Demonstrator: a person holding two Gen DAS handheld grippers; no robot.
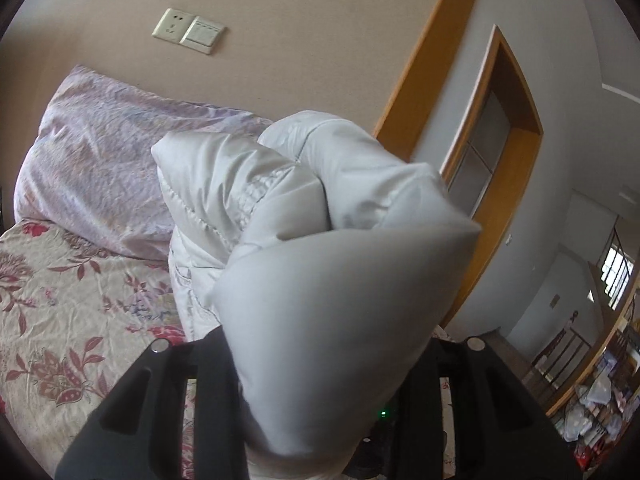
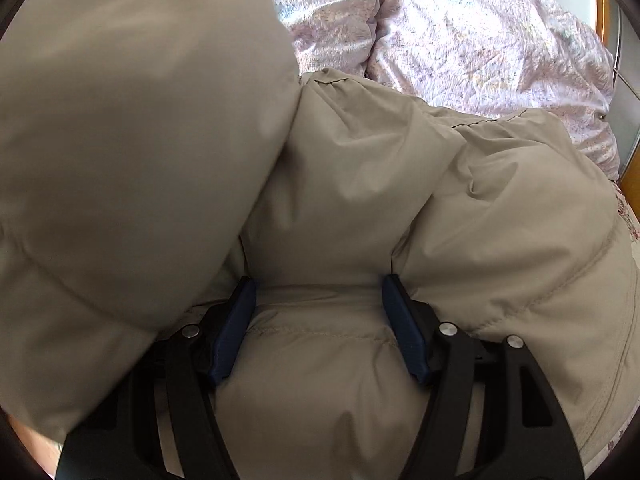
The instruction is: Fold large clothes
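A pale grey-beige padded jacket (image 1: 340, 280) lies on the bed. My left gripper (image 1: 320, 344) is shut on a thick fold of it and holds that fold raised above the bed; the fabric bulges out between the black arms and hides the fingertips. In the right wrist view the jacket (image 2: 360, 180) fills most of the picture. My right gripper (image 2: 320, 300) is shut on a puffy quilted section low on the jacket, with both blue pads (image 2: 234, 328) pressing into its sides. The raised fold (image 2: 120, 120) hangs blurred at the left of that view.
A lilac pillow (image 1: 92, 168) leans against the beige wall, below a socket and switch (image 1: 188, 32). A floral bed sheet (image 1: 60, 320) spreads to the left. A wooden door frame (image 1: 492, 160) stands at the right. Crumpled lilac pillows (image 2: 480, 40) lie behind the jacket.
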